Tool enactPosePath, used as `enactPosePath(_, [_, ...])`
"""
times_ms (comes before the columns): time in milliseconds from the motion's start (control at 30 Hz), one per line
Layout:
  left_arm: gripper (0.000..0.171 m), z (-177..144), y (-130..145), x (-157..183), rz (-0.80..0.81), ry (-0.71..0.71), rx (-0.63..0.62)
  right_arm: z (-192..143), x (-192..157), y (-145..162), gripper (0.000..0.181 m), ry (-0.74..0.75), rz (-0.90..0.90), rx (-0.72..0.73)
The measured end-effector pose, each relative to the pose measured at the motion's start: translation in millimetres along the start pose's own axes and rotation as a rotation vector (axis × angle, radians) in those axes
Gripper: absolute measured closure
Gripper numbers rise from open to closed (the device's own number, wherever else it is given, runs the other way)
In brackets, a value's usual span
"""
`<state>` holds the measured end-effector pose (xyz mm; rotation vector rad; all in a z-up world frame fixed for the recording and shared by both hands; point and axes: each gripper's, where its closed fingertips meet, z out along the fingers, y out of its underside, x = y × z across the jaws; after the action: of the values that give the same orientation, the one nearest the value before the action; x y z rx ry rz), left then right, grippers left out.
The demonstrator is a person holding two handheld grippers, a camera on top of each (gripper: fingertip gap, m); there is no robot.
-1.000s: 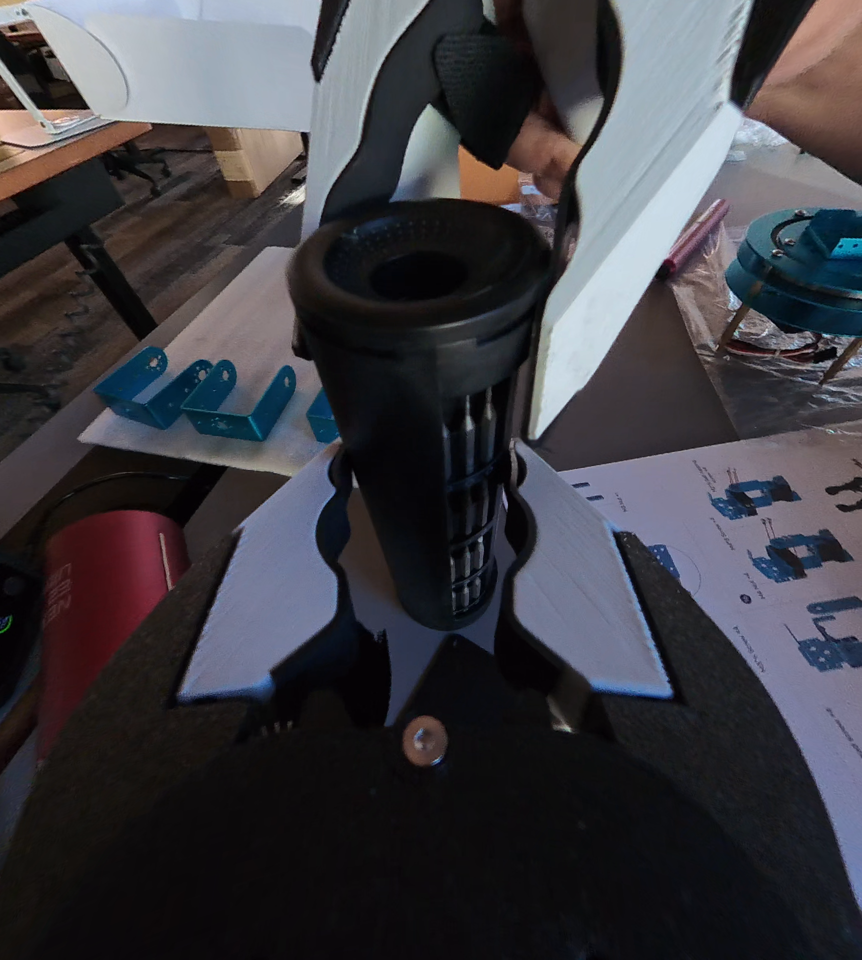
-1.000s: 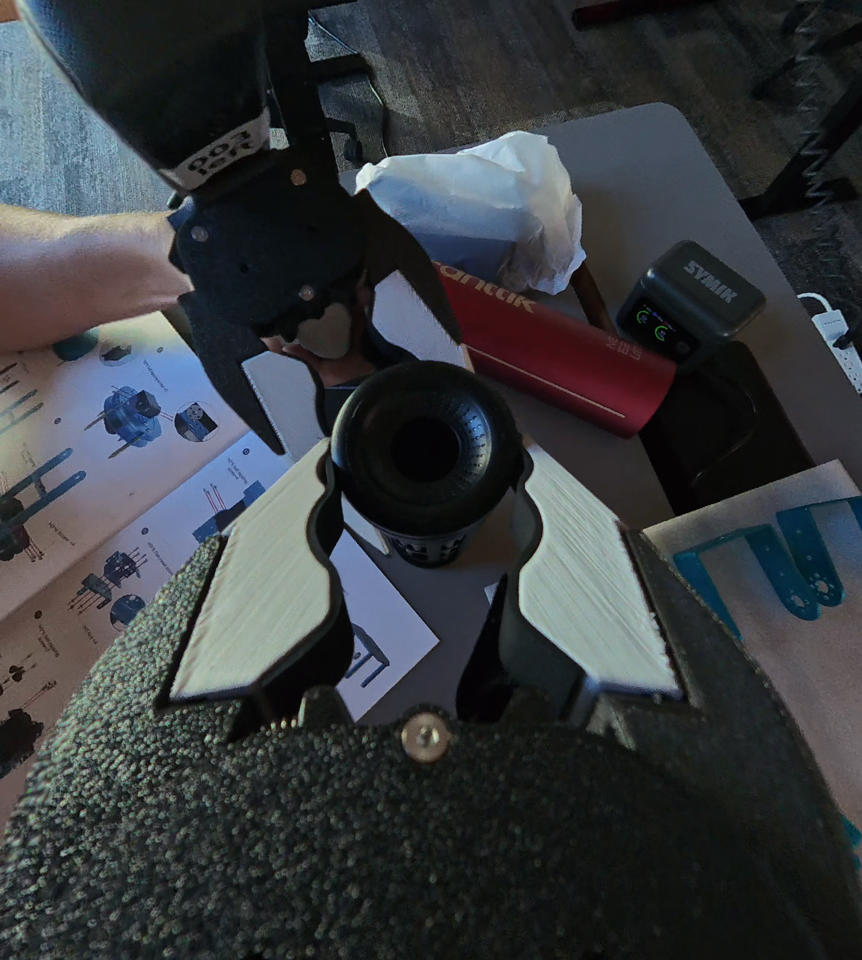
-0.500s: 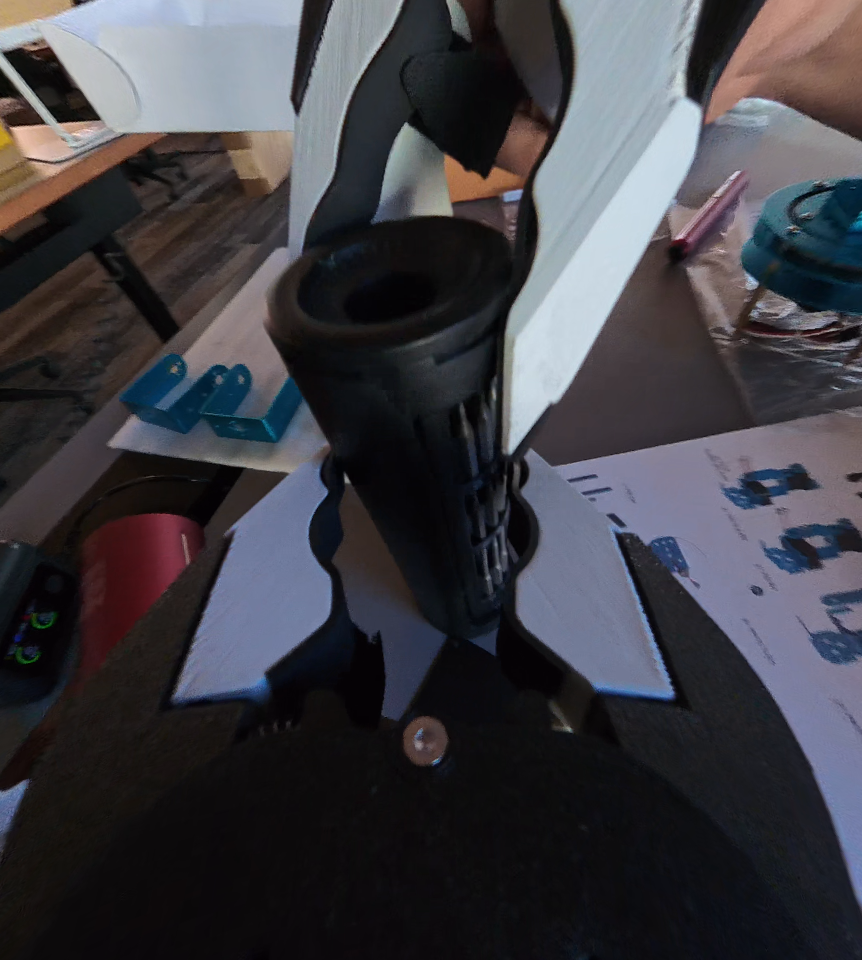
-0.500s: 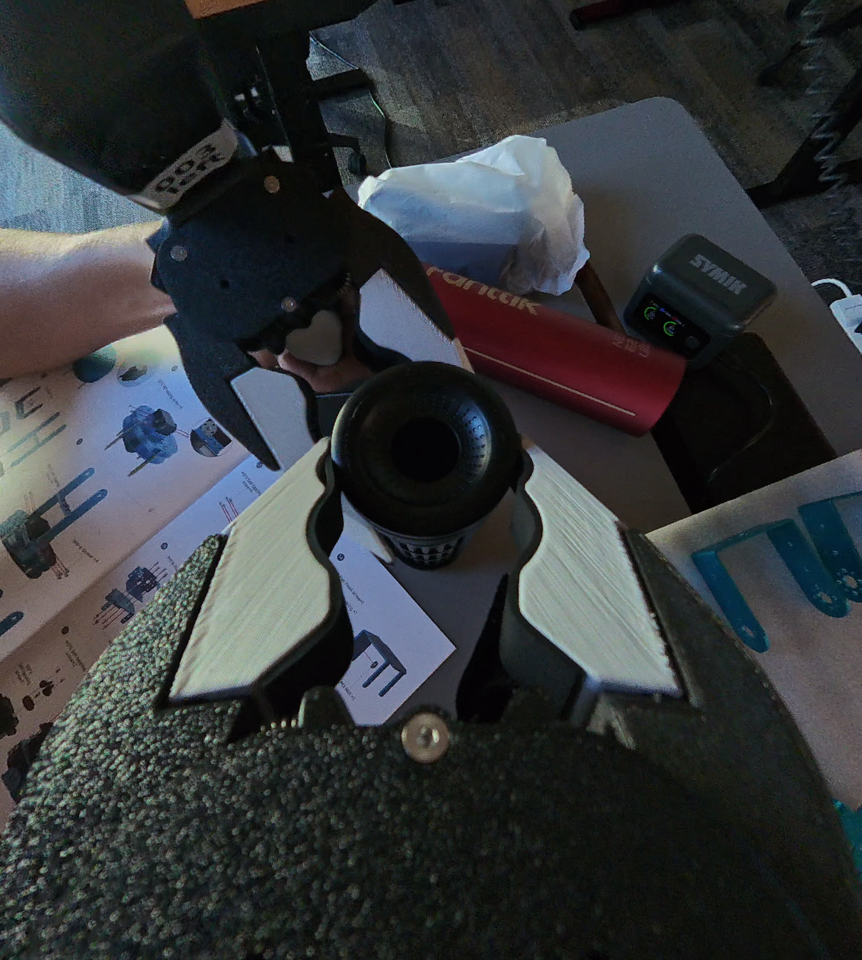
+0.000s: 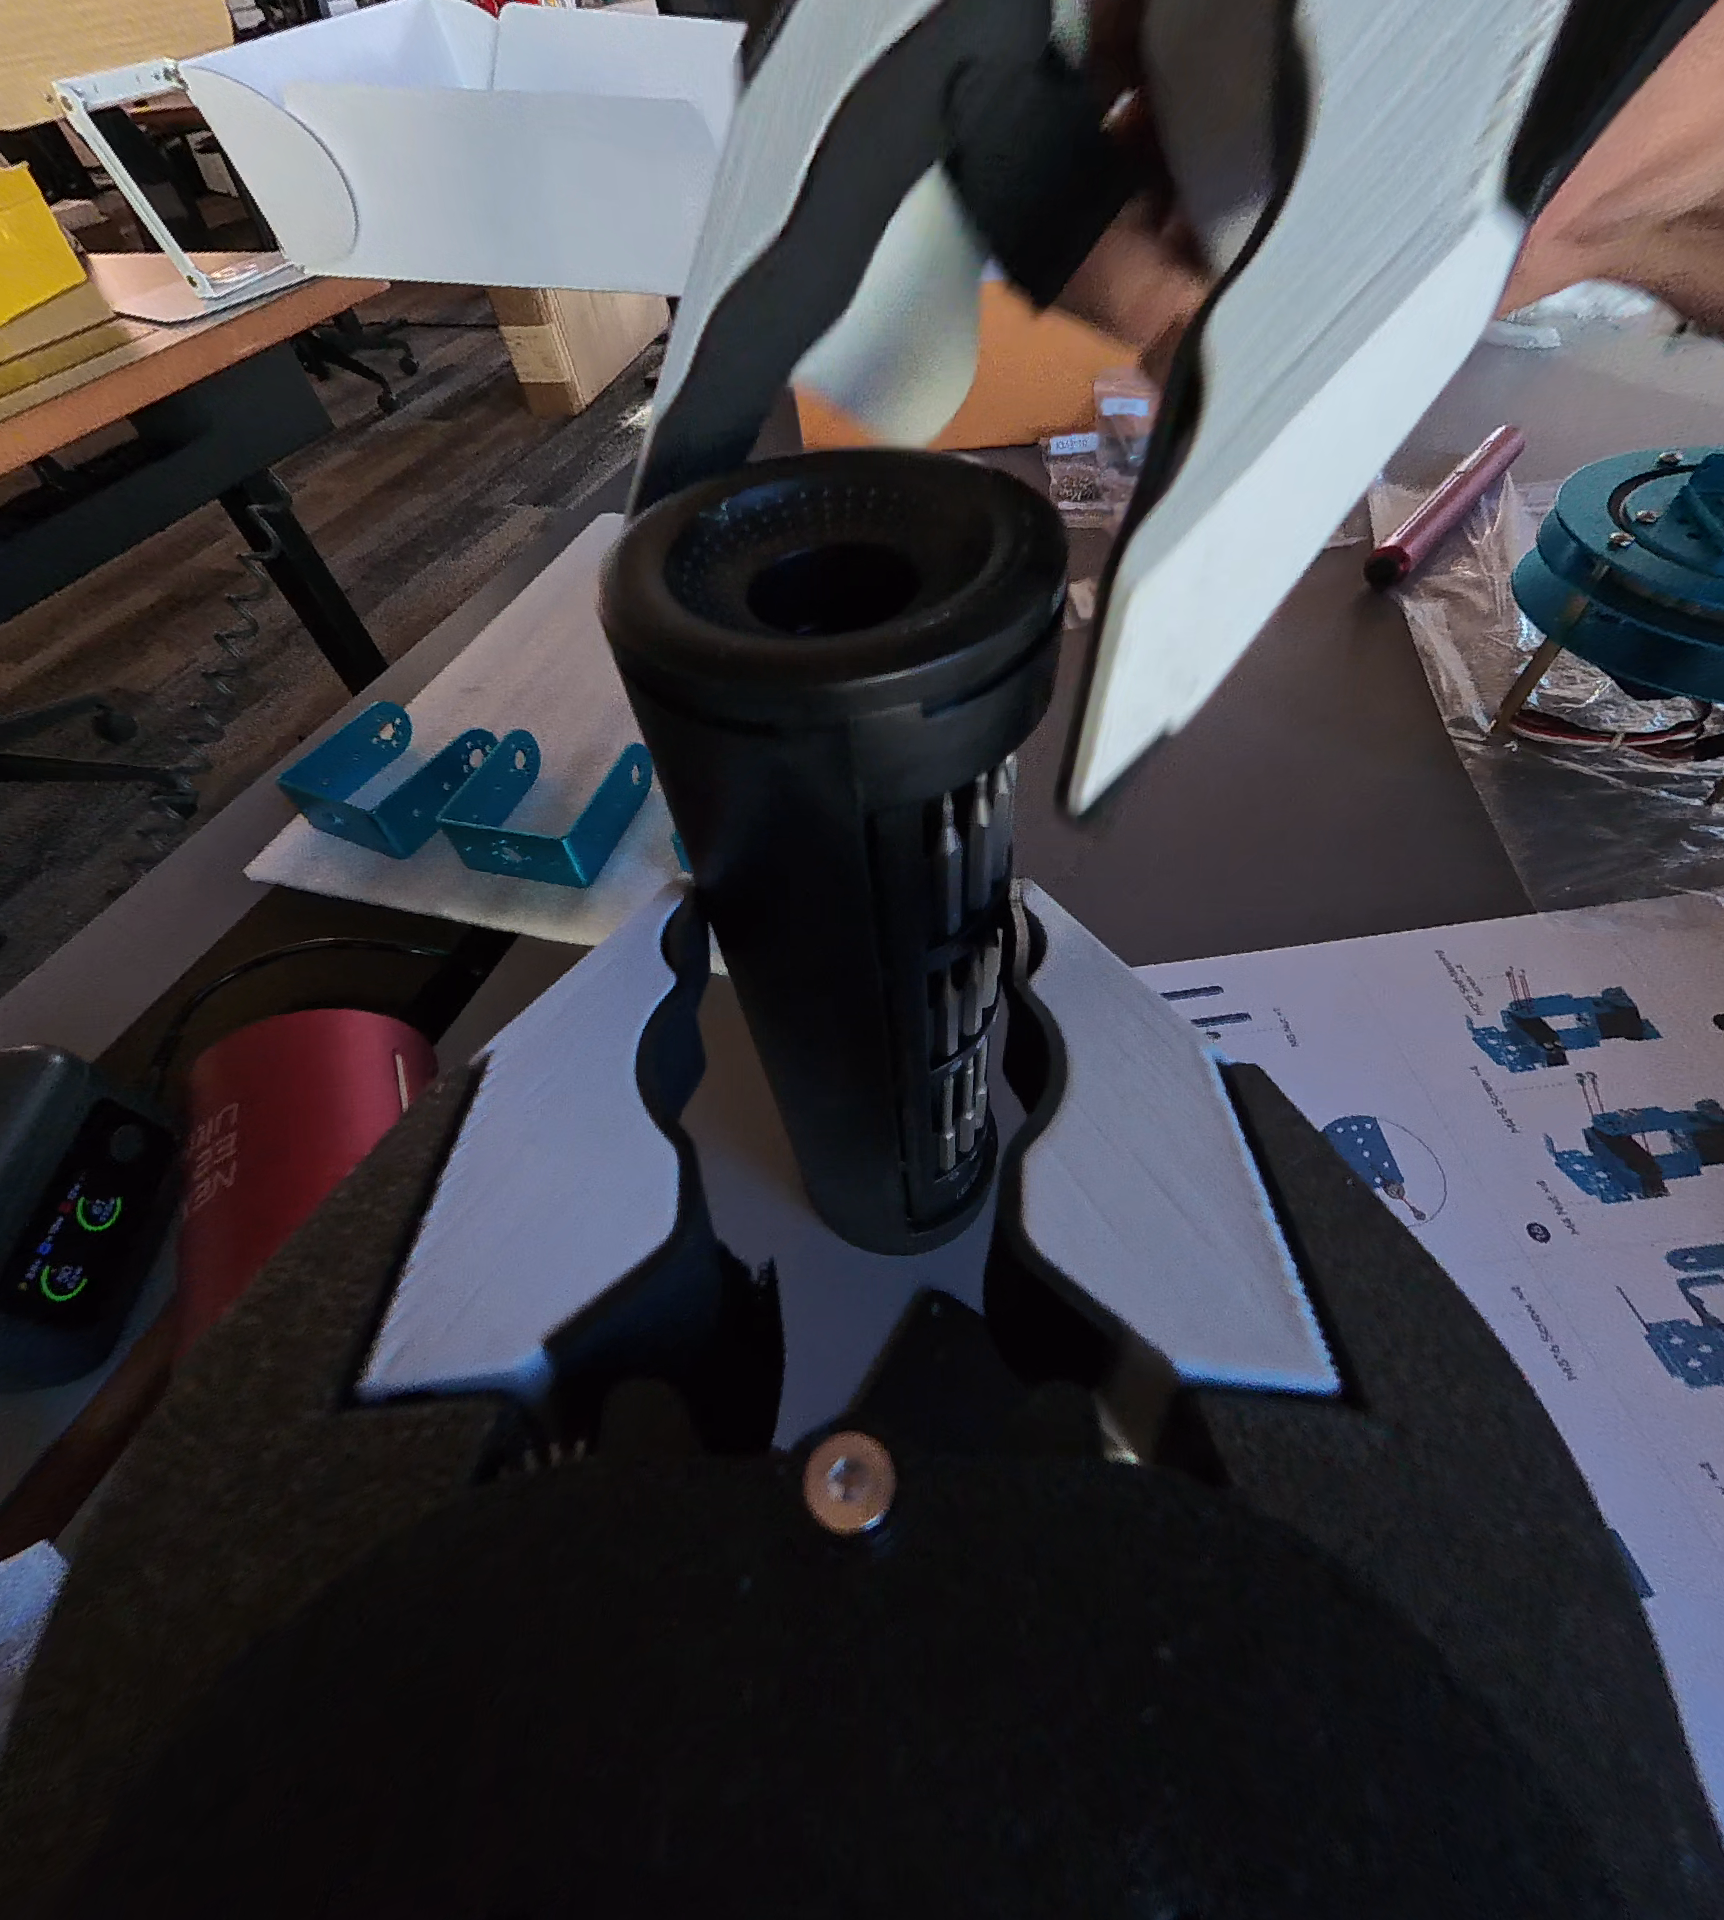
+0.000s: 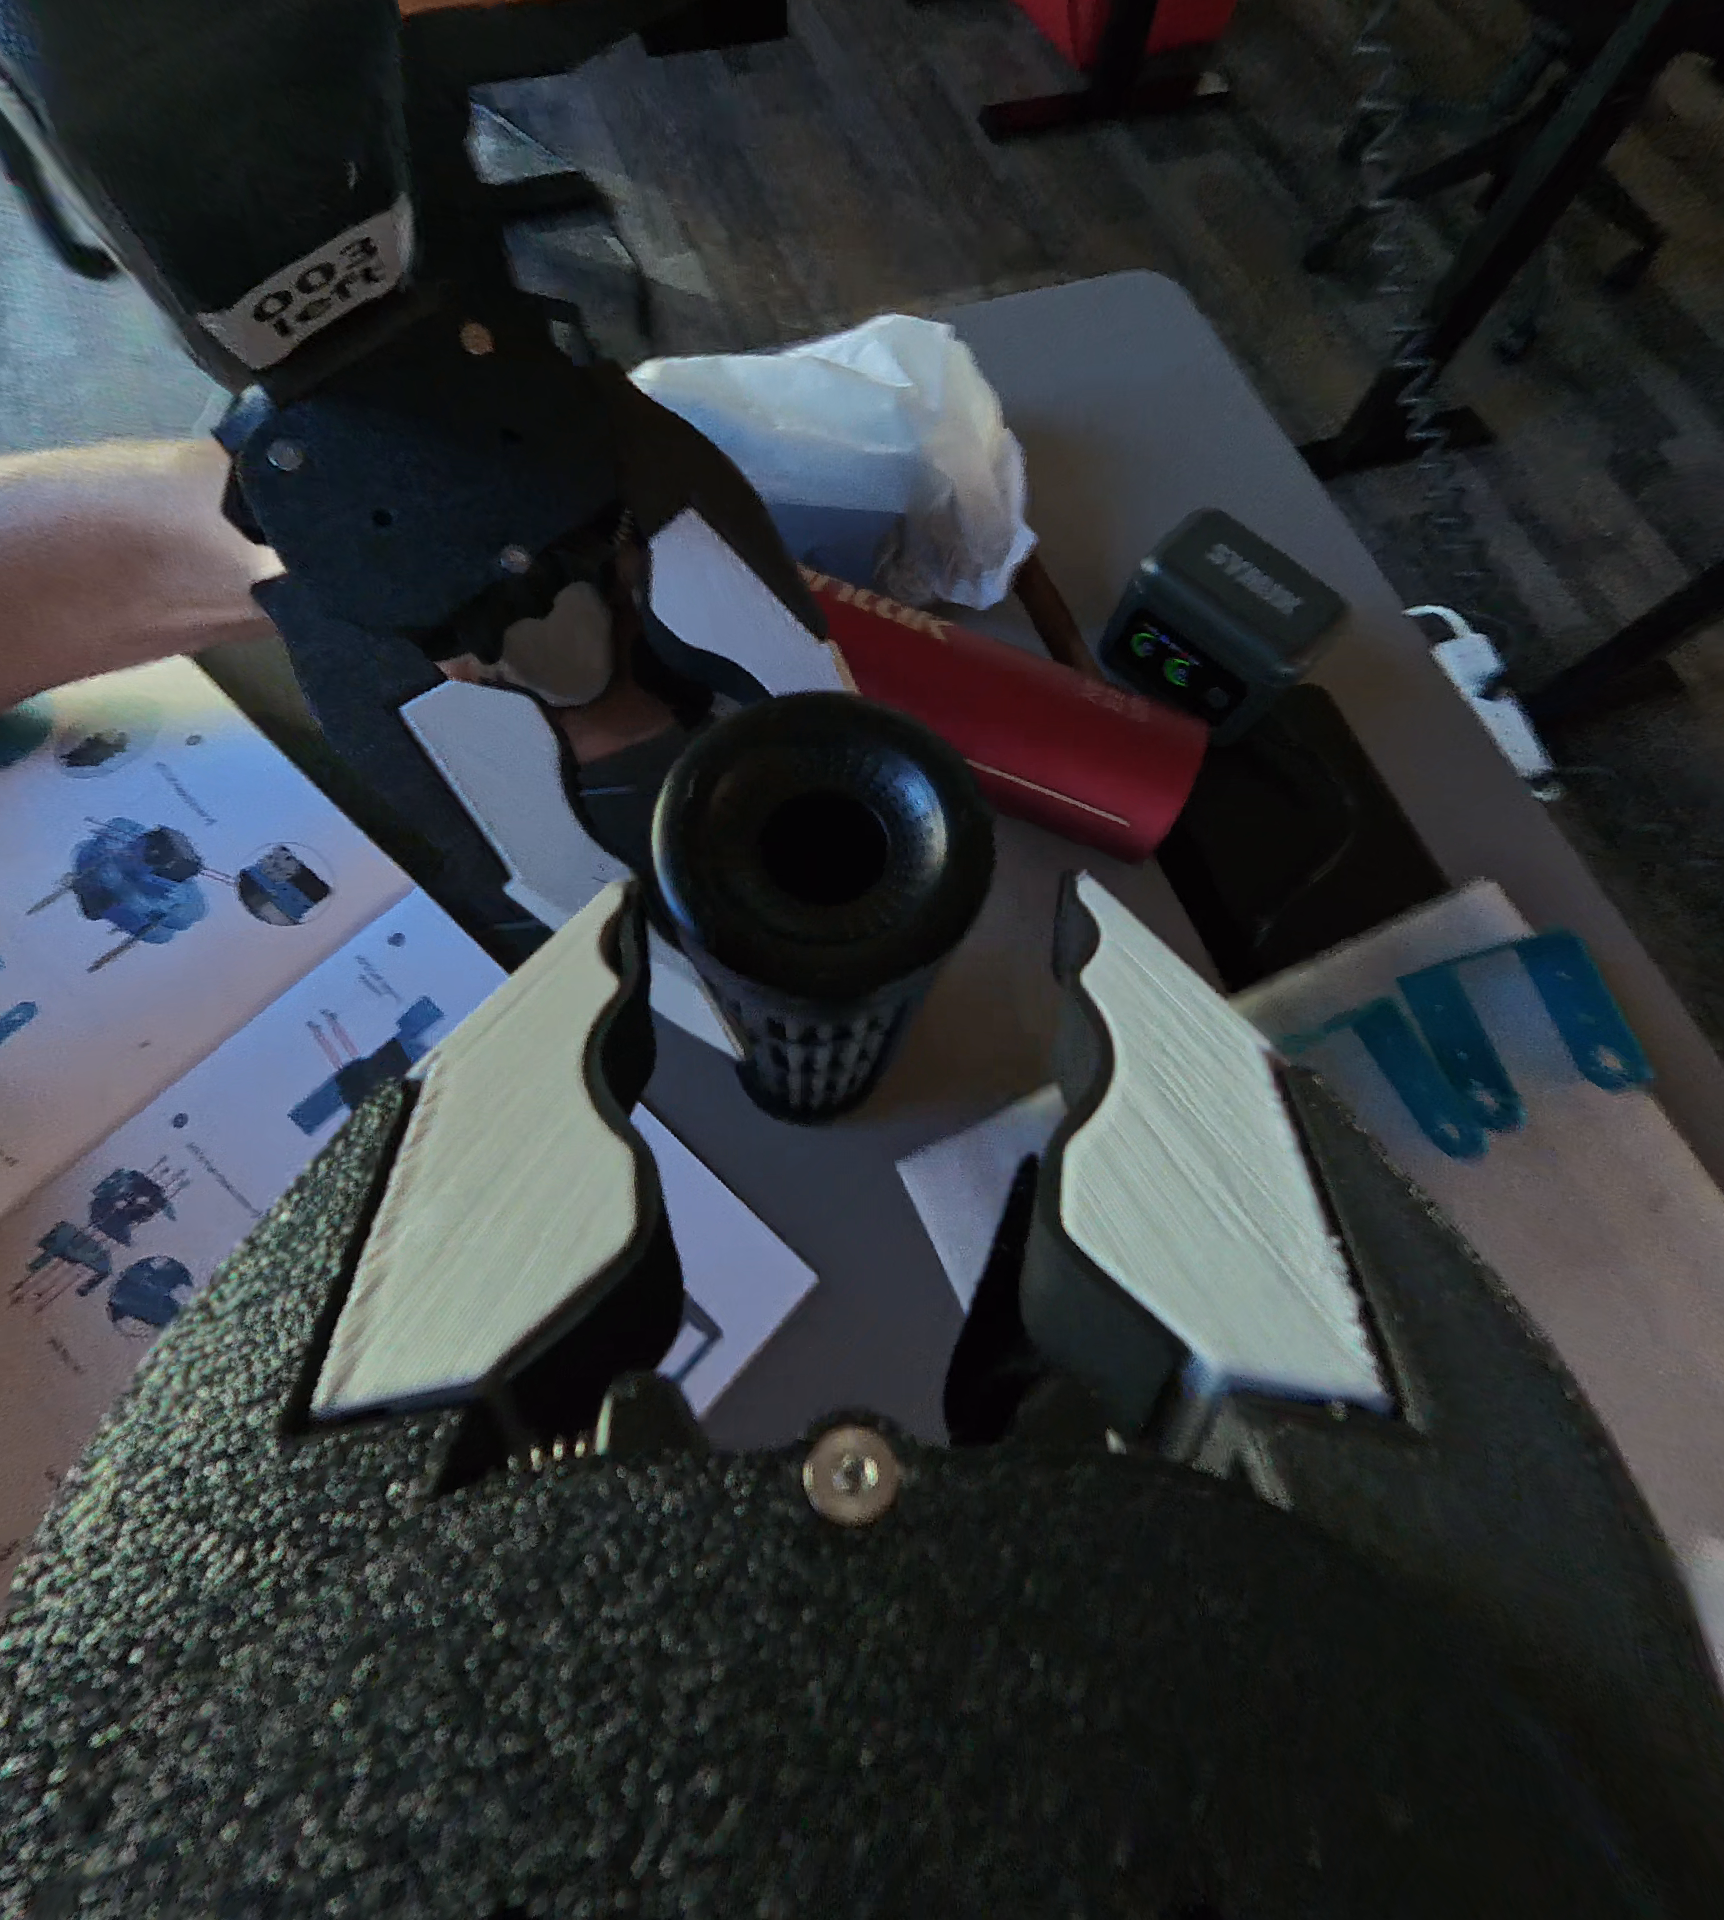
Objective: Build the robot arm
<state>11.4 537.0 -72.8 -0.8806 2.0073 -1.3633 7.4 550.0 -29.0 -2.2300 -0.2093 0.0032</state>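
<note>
While clamped upright by left hand-held gripper, bit-filled black holder.

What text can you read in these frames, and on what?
I won't quote writing; these things bear it.
White sticker on the black handle, top left: printed characters, sharp.
Red tube: pale lettering along its side.
Dark grey box: lettering on top, lit display below.
Instruction sheets: captions too small.
Small bag label: blurred.
</note>
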Motion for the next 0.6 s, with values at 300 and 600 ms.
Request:
enactPosePath(300, [0.088,-19,-9,14,-0.042,0.077,-0.010,-84,-182,120,0.124,-0.061,0.295,-0.201])
enactPosePath(600, [0.109,-94,13,53,-0.072,0.017,-0.143,-31,-235,192,0.145,0.018,0.311,-0.336])
